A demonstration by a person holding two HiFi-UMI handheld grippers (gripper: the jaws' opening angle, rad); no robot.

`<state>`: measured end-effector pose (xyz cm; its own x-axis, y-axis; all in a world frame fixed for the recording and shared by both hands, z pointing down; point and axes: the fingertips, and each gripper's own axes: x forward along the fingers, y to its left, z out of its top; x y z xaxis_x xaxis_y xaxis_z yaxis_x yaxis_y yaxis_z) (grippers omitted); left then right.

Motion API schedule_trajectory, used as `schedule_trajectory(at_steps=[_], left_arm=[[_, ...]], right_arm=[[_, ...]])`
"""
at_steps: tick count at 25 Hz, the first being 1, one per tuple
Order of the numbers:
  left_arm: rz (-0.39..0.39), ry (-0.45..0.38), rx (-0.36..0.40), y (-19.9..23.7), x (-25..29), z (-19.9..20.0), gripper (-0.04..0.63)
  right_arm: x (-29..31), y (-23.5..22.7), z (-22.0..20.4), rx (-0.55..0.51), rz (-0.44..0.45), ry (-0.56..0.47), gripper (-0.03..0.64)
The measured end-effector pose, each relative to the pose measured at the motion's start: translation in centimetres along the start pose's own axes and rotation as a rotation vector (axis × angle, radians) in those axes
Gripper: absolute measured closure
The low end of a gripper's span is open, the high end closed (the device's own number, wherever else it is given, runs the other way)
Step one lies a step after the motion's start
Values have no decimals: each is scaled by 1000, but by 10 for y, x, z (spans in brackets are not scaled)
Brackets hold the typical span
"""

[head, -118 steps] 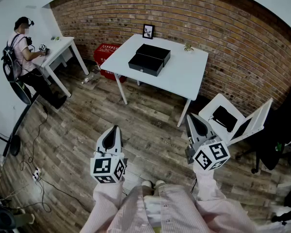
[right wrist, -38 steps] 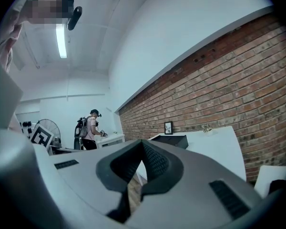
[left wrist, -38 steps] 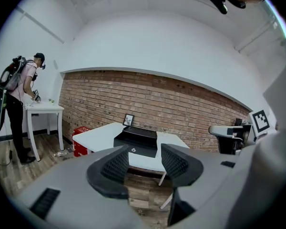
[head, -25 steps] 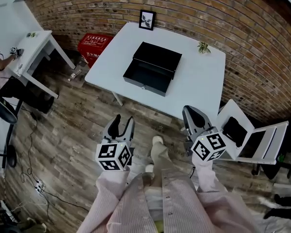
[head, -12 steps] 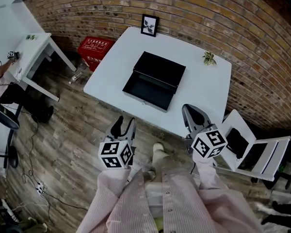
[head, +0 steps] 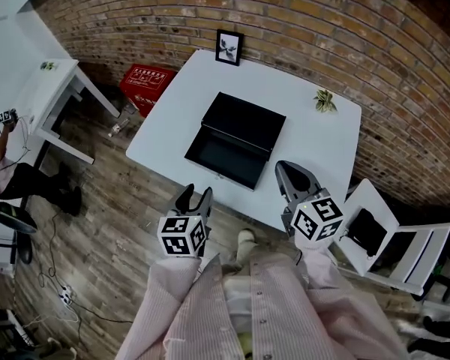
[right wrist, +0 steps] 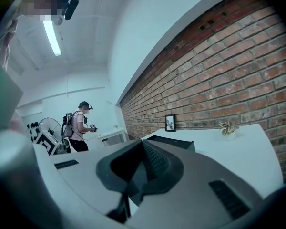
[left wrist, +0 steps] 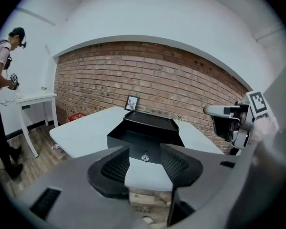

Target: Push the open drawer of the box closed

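Observation:
A black box [head: 249, 122] lies mid-table on the white table [head: 315, 137], and its open drawer [head: 223, 154] juts toward me. In the left gripper view the drawer [left wrist: 136, 144] faces me head-on, with its small knob [left wrist: 145, 157] seen between my jaws. My left gripper [head: 196, 193] hangs open just short of the table's near edge, holding nothing, also seen at the left gripper [left wrist: 144, 165]. My right gripper [head: 290, 169] is shut and empty over the table's near edge, right of the drawer. Past the shut right gripper [right wrist: 143, 149], the box [right wrist: 174, 141] shows partly.
A framed picture [head: 229, 47] and a small potted plant [head: 324, 100] stand at the table's back by the brick wall. A red crate [head: 145, 81] and a second white desk [head: 52, 96] are to the left, a person [right wrist: 80, 128] by it. A white chair [head: 382, 235] stands right.
I have walked up to the table, so the box now lies close in front. My left gripper, shut 4.7 s ago, now stands open. The right stays shut.

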<state>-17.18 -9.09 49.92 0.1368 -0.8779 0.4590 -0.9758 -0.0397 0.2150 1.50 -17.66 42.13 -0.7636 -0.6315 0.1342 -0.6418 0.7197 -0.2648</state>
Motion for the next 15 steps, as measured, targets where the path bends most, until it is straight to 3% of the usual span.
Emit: schedule_trajectory(at_steps=[15], left_arm=[[-43,182,41,3,58,-30,404]], right_arm=[[41,-27,-3,-7,46,47,614]])
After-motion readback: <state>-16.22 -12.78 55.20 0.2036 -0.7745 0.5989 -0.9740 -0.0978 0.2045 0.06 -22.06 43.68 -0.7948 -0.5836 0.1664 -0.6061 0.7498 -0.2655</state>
